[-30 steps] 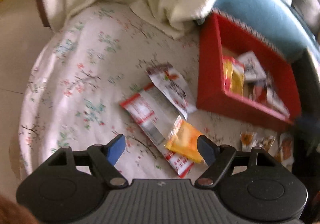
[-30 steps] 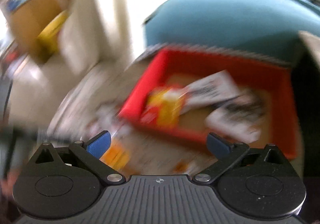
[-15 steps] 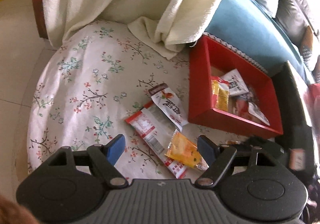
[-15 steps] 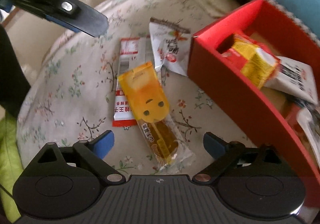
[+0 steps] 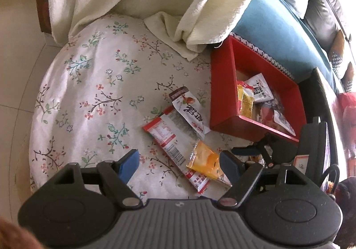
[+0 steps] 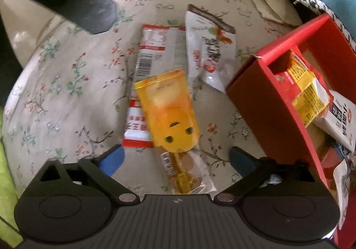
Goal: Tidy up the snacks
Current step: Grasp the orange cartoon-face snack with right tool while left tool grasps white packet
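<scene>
Three snack packets lie on the floral cushion (image 5: 93, 84): an orange packet (image 6: 169, 111), a long red-and-white packet (image 6: 153, 57) under it, and a white packet with a brown top (image 6: 209, 48). Beside them stands a red box (image 6: 267, 104) holding several packets. My right gripper (image 6: 175, 160) points down over the orange packet, and the packet's clear tail lies between its wide jaws, which are narrowing a little without touching it. My left gripper (image 5: 178, 164) hovers open and empty above the same packets (image 5: 204, 162). The red box (image 5: 222, 84) is to its right.
A cream towel (image 5: 189, 26) hangs over the cushion's far side, touching the box corner. A blue sofa seat (image 5: 278, 33) is behind the box and a dark table (image 5: 320, 97) to its right. Tiled floor (image 5: 17, 59) lies past the cushion's left edge.
My right gripper has swung down from facing the red box to sit low over the orange packet. The left gripper has drawn back and up a little.
</scene>
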